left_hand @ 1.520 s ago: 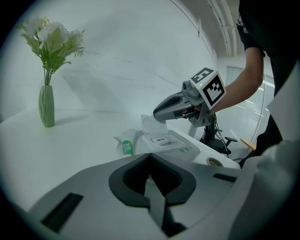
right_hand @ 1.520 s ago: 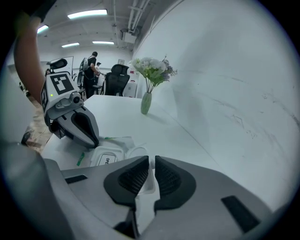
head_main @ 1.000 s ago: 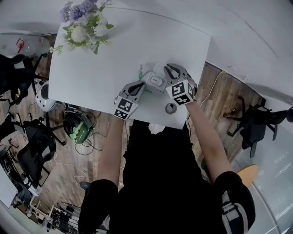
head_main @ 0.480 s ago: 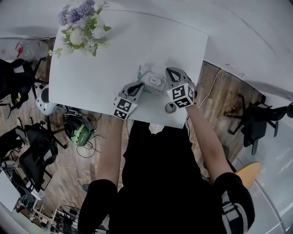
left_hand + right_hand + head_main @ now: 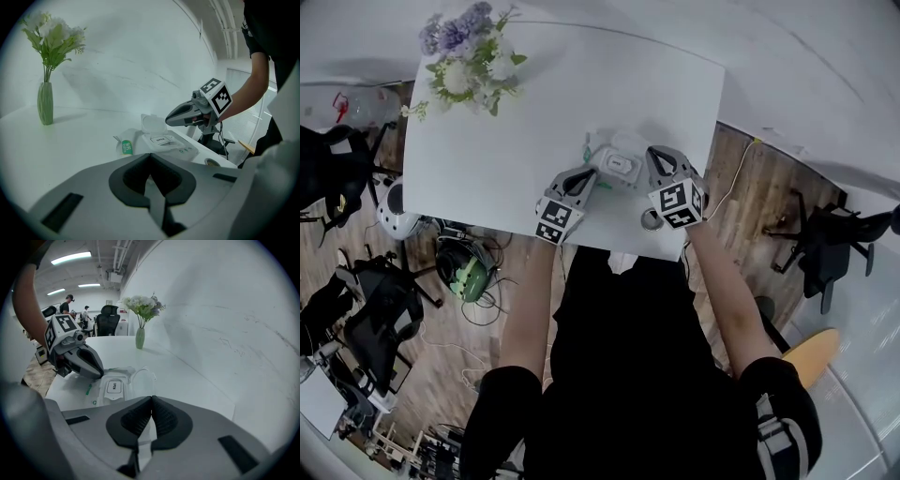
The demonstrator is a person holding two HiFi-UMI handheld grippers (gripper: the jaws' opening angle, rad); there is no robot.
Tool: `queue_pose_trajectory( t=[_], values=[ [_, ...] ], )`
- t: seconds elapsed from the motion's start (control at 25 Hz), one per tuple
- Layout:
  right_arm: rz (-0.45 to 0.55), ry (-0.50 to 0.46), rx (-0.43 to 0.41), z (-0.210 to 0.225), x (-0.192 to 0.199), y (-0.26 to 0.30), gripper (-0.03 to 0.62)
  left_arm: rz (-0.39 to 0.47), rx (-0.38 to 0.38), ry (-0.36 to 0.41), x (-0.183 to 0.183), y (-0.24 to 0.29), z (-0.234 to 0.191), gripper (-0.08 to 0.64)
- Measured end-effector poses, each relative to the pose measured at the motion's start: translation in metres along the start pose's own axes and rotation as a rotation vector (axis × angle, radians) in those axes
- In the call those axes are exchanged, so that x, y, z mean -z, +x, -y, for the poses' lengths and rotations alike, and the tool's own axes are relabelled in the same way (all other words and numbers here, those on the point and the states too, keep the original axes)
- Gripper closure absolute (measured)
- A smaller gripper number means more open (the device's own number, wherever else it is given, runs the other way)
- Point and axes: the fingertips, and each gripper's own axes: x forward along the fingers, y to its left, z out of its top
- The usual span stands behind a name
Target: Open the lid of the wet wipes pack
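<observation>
**A:** Where is the wet wipes pack (image 5: 617, 167)?

**B:** On the worktop (image 5: 534, 122), well apart from the flower vase (image 5: 45, 104), on my side of it. Its lid (image 5: 152, 125) is flipped open.

**A:** And your tools?

**B:** My left tool (image 5: 150, 154) is closed tight with nothing in it. My right tool (image 5: 152, 397) is pinched together too and empty, farther from the vase than the lid is.

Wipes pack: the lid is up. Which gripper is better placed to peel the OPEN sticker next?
Probably left. The left gripper sits at the pack's edge right beside the sticker, while the raised lid stands between the right gripper and it. Both are shut and empty.
</observation>
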Motion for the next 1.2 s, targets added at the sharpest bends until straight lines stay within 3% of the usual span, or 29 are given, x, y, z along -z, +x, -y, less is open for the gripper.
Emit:
queue_pose_trajectory(
  t=[1.2],
  values=[
    [0.011, 0.063, 0.090, -0.039, 0.018, -0.050, 0.578, -0.005, 0.011, -0.008, 0.002, -0.005, 0.003, 0.537]
  ],
)
